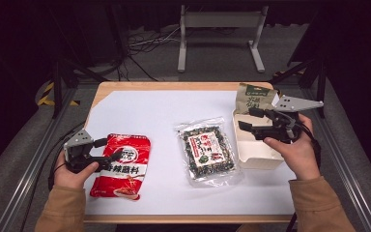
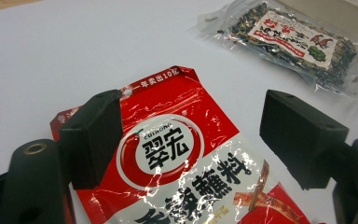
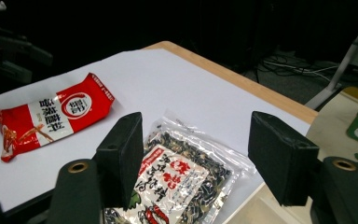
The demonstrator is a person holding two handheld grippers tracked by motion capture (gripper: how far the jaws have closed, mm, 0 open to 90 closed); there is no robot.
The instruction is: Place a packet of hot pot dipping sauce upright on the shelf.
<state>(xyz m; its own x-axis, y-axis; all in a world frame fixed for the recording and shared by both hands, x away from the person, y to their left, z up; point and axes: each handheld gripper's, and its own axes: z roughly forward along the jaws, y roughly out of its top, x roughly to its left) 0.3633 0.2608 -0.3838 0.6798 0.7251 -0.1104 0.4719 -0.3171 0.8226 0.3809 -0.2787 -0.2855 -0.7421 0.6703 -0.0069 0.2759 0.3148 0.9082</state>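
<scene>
Left gripper point(image 1: 107, 155) low near left edge, fingers apart. Right gripper point(image 1: 247, 119) raised, fingers wide apart, empty.

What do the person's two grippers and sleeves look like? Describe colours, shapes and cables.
Each gripper, left and right, is black with two blocky, wedge-shaped fingers and a grey three-cornered plate on top. Dark cables trail from them. The sleeves are tan.

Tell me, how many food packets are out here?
3: a red packet at the left, a clear packet mid-table, a green packet in the box. More may hide inside.
</scene>
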